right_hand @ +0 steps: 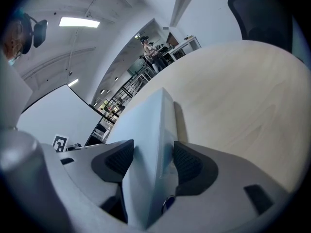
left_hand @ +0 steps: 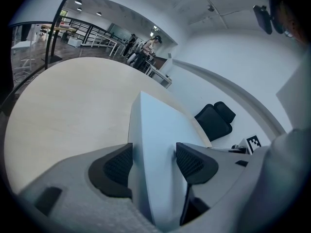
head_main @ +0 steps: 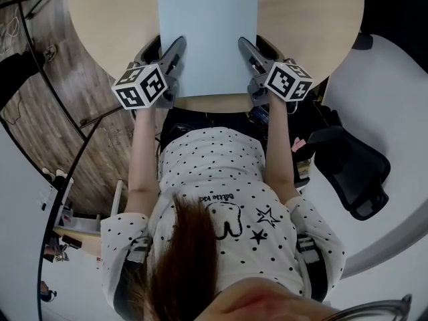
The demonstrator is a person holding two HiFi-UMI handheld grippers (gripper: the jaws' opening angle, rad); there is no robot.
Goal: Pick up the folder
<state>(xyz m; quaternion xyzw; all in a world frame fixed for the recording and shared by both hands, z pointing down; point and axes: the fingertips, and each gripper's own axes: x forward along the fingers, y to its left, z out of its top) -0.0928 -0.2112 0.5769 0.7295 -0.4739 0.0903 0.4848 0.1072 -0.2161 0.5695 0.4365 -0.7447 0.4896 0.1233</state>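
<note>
With the left gripper [left_hand: 153, 163] and right gripper [right_hand: 153, 160] each clamped on a near side edge of the folder [head_main: 207, 32] over the table [head_main: 107, 12], uneven lifting could let it sag or slip free.

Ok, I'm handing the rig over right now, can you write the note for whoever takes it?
Left gripper: shut on the left edge of the folder.
Right gripper: shut on the folder's right edge.
Folder: light blue, closed, over the round wooden table, at the side nearest the person.
Done: both grips are in place.
Left: the lift. The pictures do not settle whether the folder has cleared the table. Raising both grippers together and level is probably safest.
</note>
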